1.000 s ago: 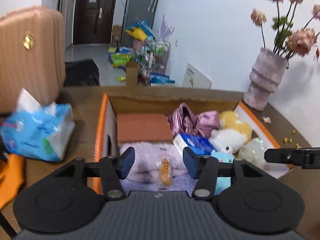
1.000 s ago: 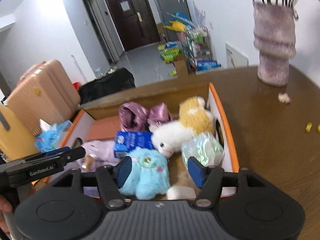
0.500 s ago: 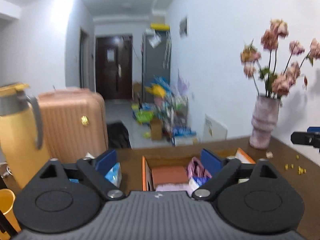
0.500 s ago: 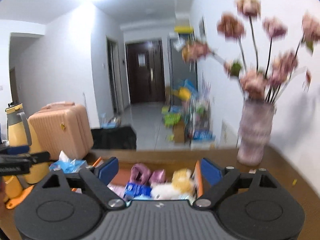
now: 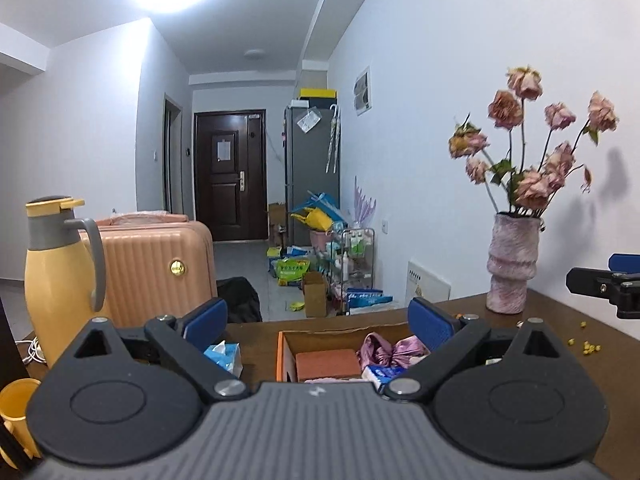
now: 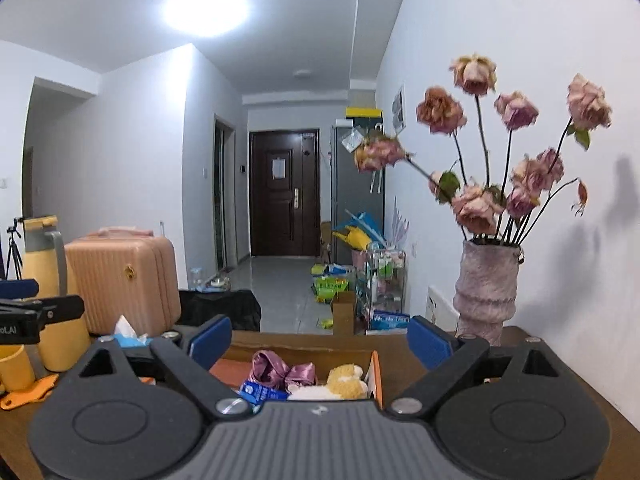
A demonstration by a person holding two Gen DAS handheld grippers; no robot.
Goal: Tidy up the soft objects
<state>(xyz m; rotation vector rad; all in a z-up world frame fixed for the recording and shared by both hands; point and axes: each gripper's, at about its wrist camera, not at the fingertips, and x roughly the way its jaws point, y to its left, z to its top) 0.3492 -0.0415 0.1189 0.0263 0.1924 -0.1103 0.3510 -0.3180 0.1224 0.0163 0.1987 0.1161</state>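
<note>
Knocking the vase (image 6: 486,284) of dried flowers off the counter (image 6: 404,344) looks the main risk, standing just beside the right gripper (image 6: 320,342) as it hangs above the box (image 5: 286,354) of soft toys. Both grippers, left gripper (image 5: 318,320) too, have just opened wide and hold nothing. Only the right view shows the yellow plush (image 6: 346,384); only the left shows the yellow crumbs (image 5: 586,346).

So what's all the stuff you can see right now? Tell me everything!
Cardboard box: one, brown with orange rim, on table.
Satin bow: one, purple, in box.
Plush toy: one, yellow and white, in box.
Blue packet: one, in box.
Brick-coloured block: one, in box.
Tissue pack: one, blue, left of box.
Vase: one, pink, dried roses, right.
Jug: one, yellow, left.
Suitcase: one, peach, behind table.
Left gripper: open, empty.
Right gripper: open, empty.
</note>
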